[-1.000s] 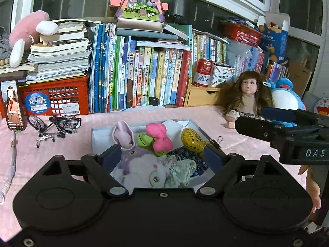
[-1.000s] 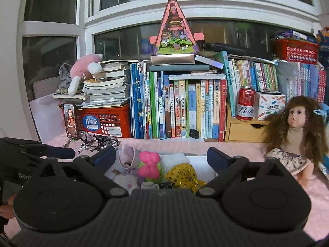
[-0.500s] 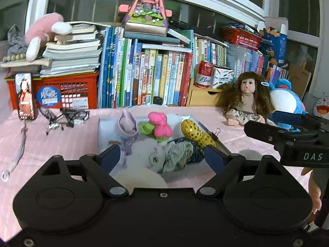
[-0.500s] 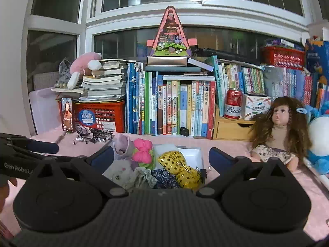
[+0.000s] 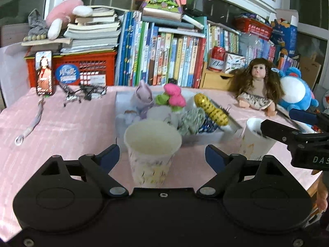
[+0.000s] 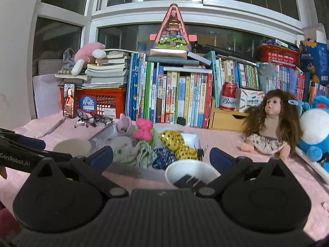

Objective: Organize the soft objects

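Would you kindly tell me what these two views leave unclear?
- Right cup, right wrist view: lower part hidden by the gripper body; dark contents unidentifiable.
- Left cup, left wrist view: blurred, so its print is unreadable.
- Tray, both views: floor hidden by piled soft toys.
- Book spines: too small to read.

A wide white-framed window [image 6: 197,18] with dark panes fills the top of the frame, a plain pale wall [image 6: 16,61] at the left edge. Below it, a long row of upright colourful books [image 6: 170,94] crosses the centre, with a red plastic crate [image 6: 102,100] at left and a small wooden drawer box [image 6: 226,119] at right. A pink cloth-covered table [image 5: 61,127] spans the lower half.
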The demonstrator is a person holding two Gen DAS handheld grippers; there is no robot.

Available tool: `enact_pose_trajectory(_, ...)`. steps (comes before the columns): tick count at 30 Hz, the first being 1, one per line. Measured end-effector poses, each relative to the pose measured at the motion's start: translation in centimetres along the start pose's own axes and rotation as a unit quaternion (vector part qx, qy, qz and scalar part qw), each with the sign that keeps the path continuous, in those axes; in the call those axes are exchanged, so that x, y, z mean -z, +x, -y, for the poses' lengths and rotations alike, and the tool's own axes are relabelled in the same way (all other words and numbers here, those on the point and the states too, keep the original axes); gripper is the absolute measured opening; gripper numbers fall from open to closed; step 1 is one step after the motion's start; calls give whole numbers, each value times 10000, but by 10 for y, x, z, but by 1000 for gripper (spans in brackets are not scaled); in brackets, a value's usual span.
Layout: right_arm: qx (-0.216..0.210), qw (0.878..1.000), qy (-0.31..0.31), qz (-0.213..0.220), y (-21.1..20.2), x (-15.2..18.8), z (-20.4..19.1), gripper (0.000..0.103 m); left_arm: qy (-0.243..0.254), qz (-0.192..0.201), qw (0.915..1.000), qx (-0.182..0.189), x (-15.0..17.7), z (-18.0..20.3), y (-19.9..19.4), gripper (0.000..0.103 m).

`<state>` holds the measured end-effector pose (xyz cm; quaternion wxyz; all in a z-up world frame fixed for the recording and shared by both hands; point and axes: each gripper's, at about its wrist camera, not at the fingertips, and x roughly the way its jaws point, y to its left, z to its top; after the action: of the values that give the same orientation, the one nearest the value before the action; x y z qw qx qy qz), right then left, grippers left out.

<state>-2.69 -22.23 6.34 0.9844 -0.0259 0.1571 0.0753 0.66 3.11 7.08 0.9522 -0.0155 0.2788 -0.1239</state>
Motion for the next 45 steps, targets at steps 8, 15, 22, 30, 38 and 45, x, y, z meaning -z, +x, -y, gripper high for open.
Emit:
enact_pose_trajectory(8,111,9997,36,-223,-7,28,-4,103,-173,-199,9993,-271,28,-7,-1,90)
enact_pose_trajectory(15,181,9978,157,-612,1,48,-4,103,-209,-401,9978,-475,48,-8,8,91)
enact_pose_trajectory(22,250,9949,351,-910,13,63,-3,103,-296,-598,9953,-701,62,-5,22,91)
enact_pose_trajectory(30,275,9934,365,-1051,22,70,-3,103,-320,-719,9929,-893,70,-1,34,92)
enact_pose_trajectory(38,287,9920,324,-1186,28,74,-4,103,-242,-729,9919,-1012,72,5,41,100)
enact_pose_trajectory(45,316,9898,335,-1345,34,77,-4,103,-162,-764,9910,-1084,72,6,45,102)
